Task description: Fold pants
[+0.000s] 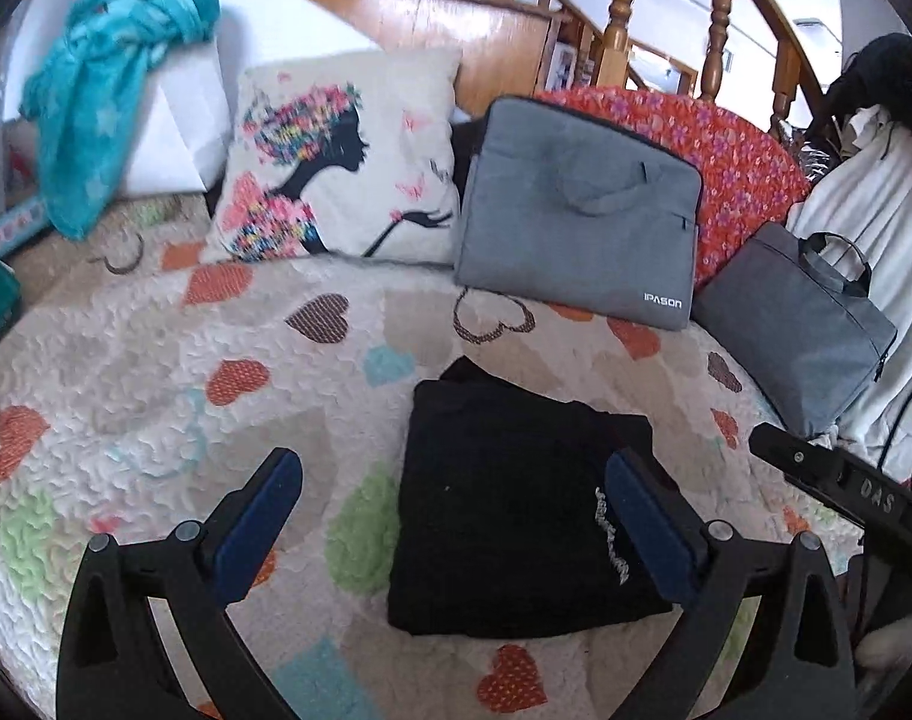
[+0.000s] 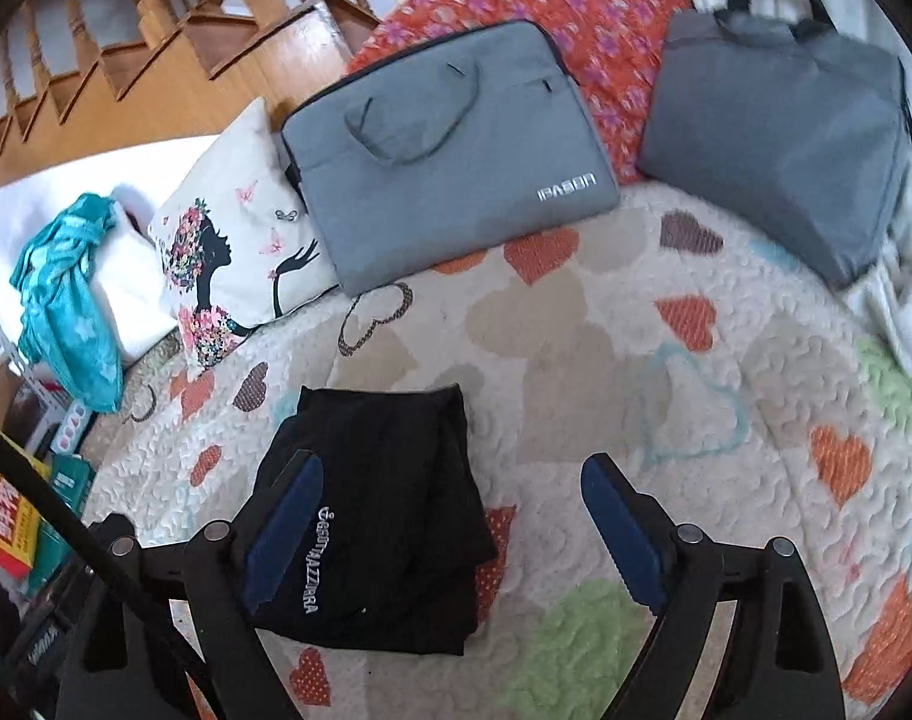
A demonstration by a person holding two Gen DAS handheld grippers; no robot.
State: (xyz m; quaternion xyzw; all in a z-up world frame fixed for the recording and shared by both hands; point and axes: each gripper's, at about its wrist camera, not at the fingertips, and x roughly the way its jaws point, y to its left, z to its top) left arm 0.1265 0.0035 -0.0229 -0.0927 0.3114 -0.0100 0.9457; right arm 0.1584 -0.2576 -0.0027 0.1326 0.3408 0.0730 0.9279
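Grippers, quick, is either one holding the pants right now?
Left gripper: open, holding nothing, above the folded pants.
Right gripper: open, holding nothing.

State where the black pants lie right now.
The black pants lie folded on the heart-patterned quilt, in front of the IPASON laptop bag.

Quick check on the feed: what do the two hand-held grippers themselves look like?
Both match: the left hand-held gripper and right hand-held gripper have black angular frames with round silver pivot pins and dark blue finger pads, one showing a serrated edge. White lettering marks the right one's body.
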